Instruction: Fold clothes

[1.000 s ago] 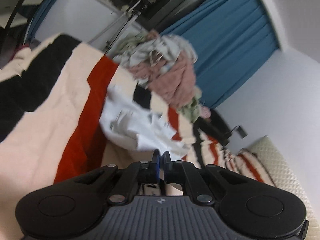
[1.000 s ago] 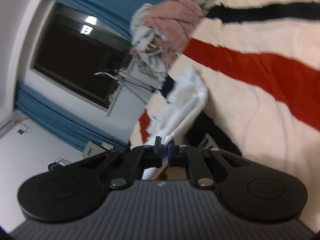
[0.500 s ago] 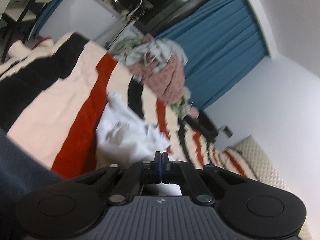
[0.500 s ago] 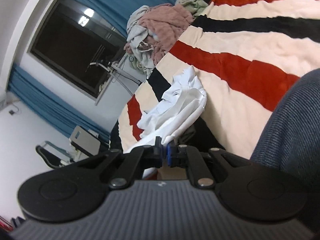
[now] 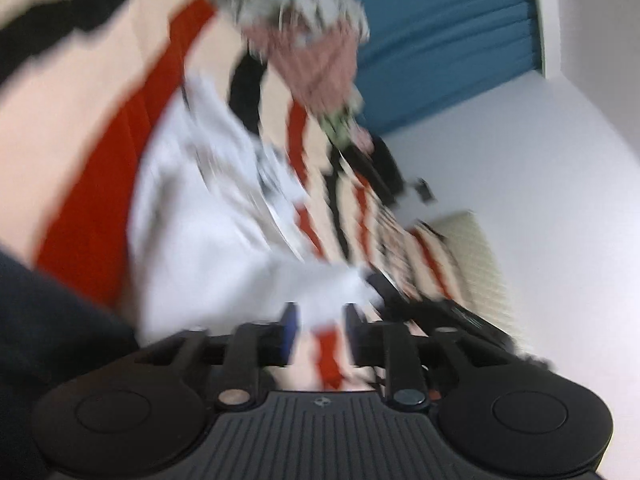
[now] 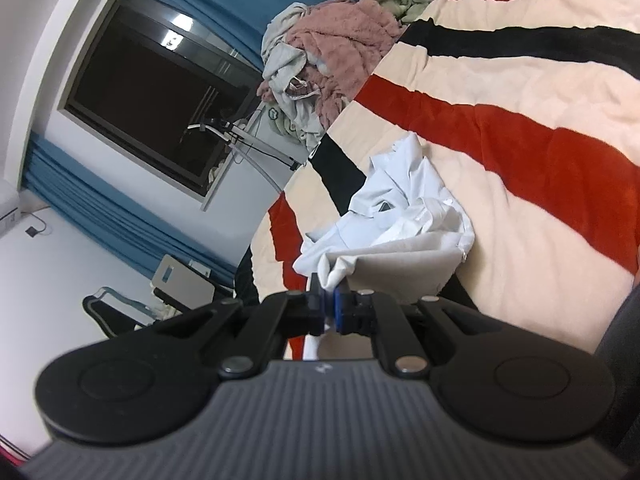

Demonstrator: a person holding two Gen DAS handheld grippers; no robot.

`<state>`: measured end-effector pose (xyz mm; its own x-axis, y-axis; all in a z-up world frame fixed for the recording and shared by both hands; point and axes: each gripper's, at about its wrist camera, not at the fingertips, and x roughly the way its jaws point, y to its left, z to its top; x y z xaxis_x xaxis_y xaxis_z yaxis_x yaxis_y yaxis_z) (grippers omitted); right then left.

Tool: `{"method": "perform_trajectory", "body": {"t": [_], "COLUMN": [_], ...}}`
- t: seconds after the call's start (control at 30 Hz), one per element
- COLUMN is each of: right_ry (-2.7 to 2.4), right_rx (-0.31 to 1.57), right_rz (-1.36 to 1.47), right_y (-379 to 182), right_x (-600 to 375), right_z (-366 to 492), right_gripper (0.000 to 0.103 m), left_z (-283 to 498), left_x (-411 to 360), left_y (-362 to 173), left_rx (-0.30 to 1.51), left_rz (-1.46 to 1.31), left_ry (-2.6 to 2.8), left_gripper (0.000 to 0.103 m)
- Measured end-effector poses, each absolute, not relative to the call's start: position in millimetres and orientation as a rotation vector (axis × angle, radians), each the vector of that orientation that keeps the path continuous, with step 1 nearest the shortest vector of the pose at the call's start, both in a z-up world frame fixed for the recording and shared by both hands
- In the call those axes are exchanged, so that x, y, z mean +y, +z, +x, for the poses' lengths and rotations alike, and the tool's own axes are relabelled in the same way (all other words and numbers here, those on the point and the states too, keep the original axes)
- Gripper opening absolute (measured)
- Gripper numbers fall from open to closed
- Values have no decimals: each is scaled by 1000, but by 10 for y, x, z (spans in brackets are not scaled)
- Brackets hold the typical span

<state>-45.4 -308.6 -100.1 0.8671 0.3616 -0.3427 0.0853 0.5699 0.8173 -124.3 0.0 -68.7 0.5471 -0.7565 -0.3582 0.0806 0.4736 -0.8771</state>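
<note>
Gripping the white shirt (image 6: pixel 400 216), the right gripper (image 6: pixel 328 308) is clenched; the left gripper (image 5: pixel 318 326), blurred, hangs released. Striped blanket (image 6: pixel 520 128), blue curtain (image 6: pixel 100 216) at left.

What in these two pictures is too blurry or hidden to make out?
- Left wrist view: motion blur smears the white shirt and clothes pile; the open left gripper may or may not touch cloth.
- Right wrist view: the right gripper hides the shirt's pinched edge.
- Garment type: too crumpled to tell.

Dark window (image 6: pixel 152 108), blue curtains (image 6: pixel 108 220), white walls (image 5: pixel 552 184), perhaps a chair (image 6: pixel 116 312).
</note>
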Motion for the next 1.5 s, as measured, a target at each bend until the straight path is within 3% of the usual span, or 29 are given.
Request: {"method": "perform_trajectory", "body": {"t": [0.13, 0.23, 0.4, 0.57, 0.73, 0.93, 1.2, 1.33, 1.5], "right_ry": [161, 157, 137, 121, 113, 128, 91, 58, 48], "right_rx": [511, 502, 473, 450, 442, 441, 430, 471, 539], "right_rz": [985, 1000, 1036, 1070, 1069, 1068, 1015, 982, 942], "right_y": [-1012, -1006, -1008, -1030, -1021, -909, -716, -904, -1337], "right_x": [-3115, -3135, -3241, -3316, -3346, -3360, -3314, -3308, -3368], "right_z": [-450, -472, -562, -639, -677, -503, 870, 1668, 2365], "right_gripper": [8, 8, 8, 8, 8, 8, 8, 8, 9], "left_z": [-1237, -1201, -1210, -1175, -1100, -906, 428, 1482, 2175], "left_x": [-63, -17, 119, 110, 132, 280, 83, -89, -123], "left_y": [-966, -1227, -1335, -1338, -1237, -832, -113, -243, -679], "left_rx": [955, 1003, 910, 917, 886, 796, 738, 774, 815], "left_rz": [-1130, -1256, -1329, -1267, -1206, -1121, -952, -867, -780], "left_ry": [-634, -549, -447, -324, -267, -293, -276, -220, -236], "left_gripper": [79, 80, 80, 62, 11, 8, 8, 8, 8]}}
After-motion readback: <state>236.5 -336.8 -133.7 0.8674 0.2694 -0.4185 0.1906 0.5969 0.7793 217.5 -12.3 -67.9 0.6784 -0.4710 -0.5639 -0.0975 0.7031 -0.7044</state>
